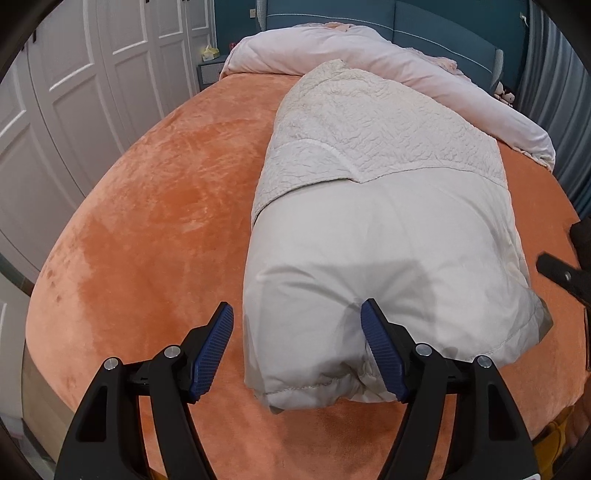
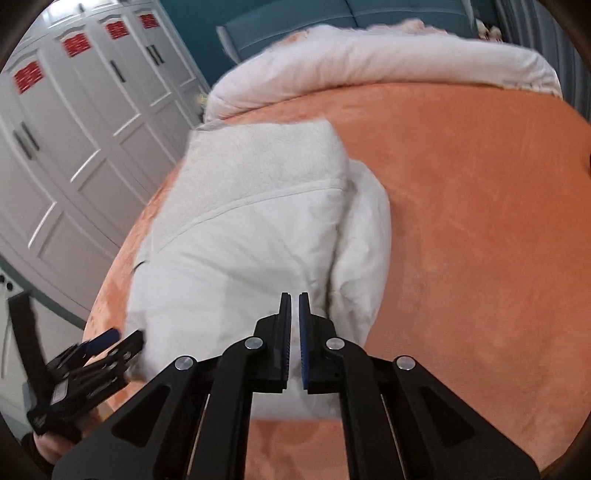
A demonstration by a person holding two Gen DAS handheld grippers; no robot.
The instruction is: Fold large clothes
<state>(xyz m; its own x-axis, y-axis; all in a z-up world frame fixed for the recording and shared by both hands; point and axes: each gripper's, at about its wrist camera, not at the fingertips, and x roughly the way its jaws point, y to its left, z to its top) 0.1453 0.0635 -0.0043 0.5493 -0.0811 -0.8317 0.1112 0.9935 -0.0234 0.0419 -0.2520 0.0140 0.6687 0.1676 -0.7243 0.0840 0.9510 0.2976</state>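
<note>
A large pale grey padded coat (image 1: 384, 236) lies folded lengthwise on the orange bed (image 1: 155, 229), its fleece-lined part at the far end. My left gripper (image 1: 297, 317) is open, its jaws wide at the coat's near left corner, one finger (image 1: 380, 343) resting on the fabric. In the right wrist view the coat (image 2: 236, 236) lies left of centre. My right gripper (image 2: 294, 306) is shut, its pads nearly together over the coat's near end, holding nothing I can see. The left gripper (image 2: 110, 341) shows at the coat's left edge.
A rolled pink-white duvet (image 1: 369, 62) lies across the head of the bed. White wardrobe doors (image 1: 74, 92) stand to the left. A teal headboard (image 1: 332, 14) is behind. Bare orange bedcover (image 2: 480, 221) lies to the coat's right.
</note>
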